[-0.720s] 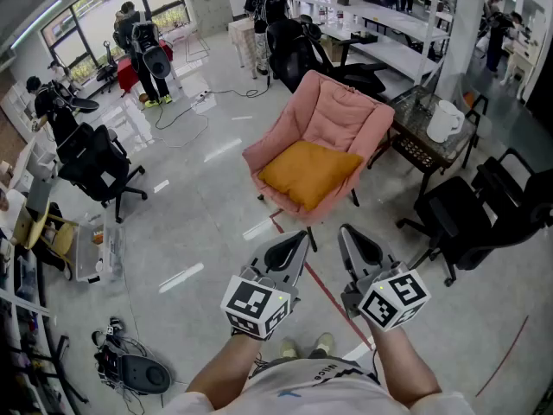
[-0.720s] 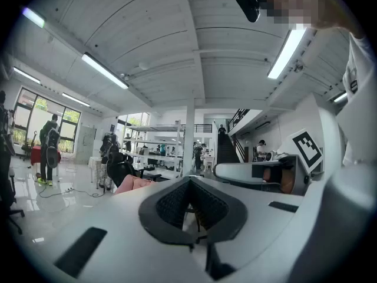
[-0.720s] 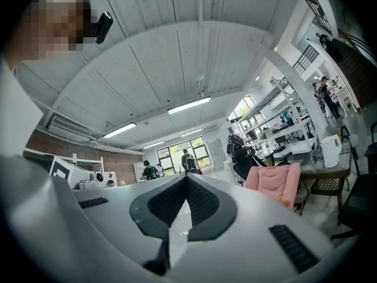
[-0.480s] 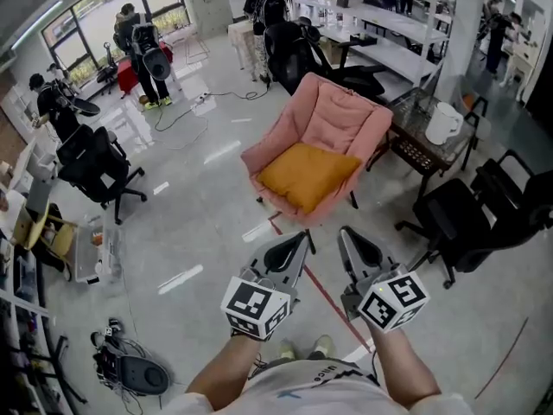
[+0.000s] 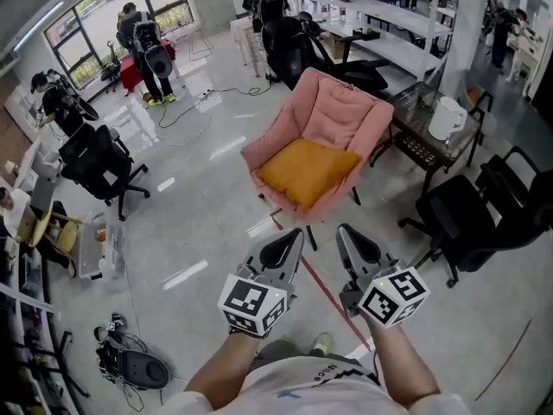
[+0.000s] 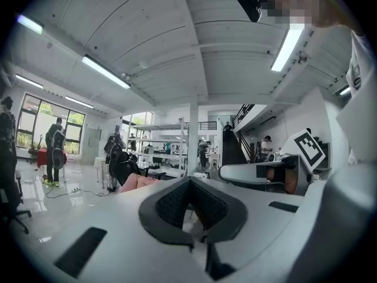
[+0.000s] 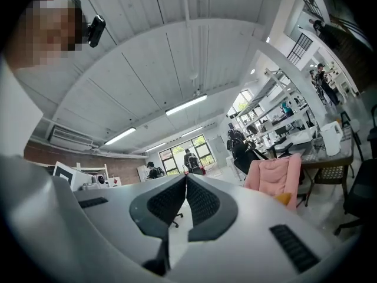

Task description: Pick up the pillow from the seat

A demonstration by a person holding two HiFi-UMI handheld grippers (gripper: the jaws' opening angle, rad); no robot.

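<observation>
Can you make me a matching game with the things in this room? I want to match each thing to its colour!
Things:
1. pillow
2. armchair
3. jug on the side table
4. office chair on the left

Colours:
A. black
B. pink
C. mustard yellow
D. white

Right pairs: 1-C, 2-B, 3-D, 4-A.
</observation>
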